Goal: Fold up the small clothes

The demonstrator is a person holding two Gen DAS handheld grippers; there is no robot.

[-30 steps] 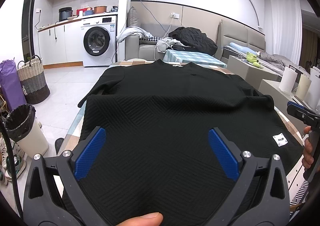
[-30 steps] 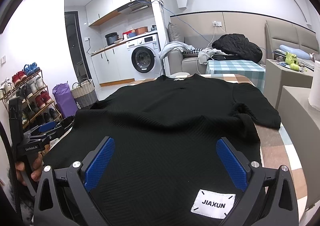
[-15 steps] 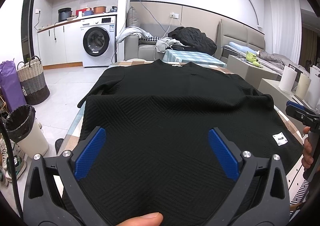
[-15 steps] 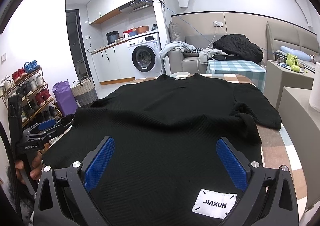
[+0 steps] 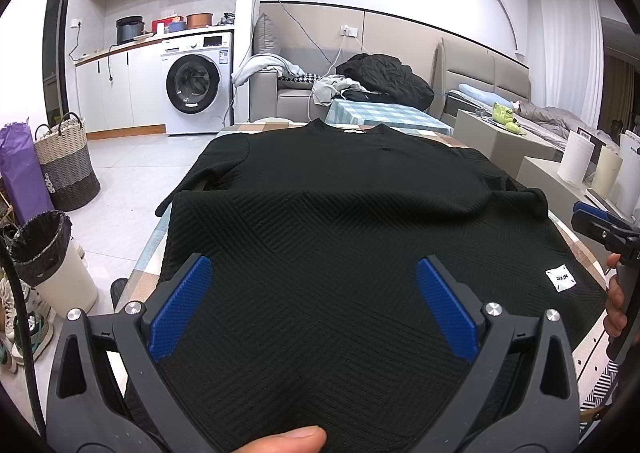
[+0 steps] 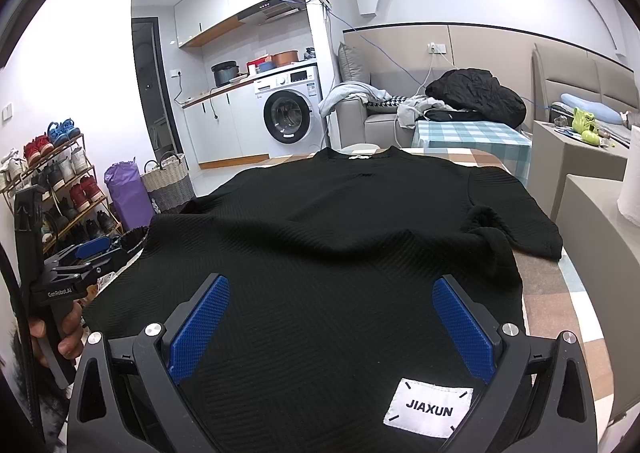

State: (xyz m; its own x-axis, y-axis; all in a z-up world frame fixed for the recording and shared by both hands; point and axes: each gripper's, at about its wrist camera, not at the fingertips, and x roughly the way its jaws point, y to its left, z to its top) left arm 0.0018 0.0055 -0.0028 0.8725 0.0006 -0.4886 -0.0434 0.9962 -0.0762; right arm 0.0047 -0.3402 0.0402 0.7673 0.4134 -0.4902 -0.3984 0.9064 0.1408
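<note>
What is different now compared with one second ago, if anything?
Almost nothing. The right gripper drifted very slightly, so the white label sits a little differently in its view. Both grippers, the left gripper too, stay open above the black shirt, which lies as before.

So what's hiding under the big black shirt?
A table with a checked cloth in brown, white and pale blue peeks out past the black shirt along its edges. The shirt covers the rest of the tabletop, so anything lying beneath it cannot be seen.
</note>
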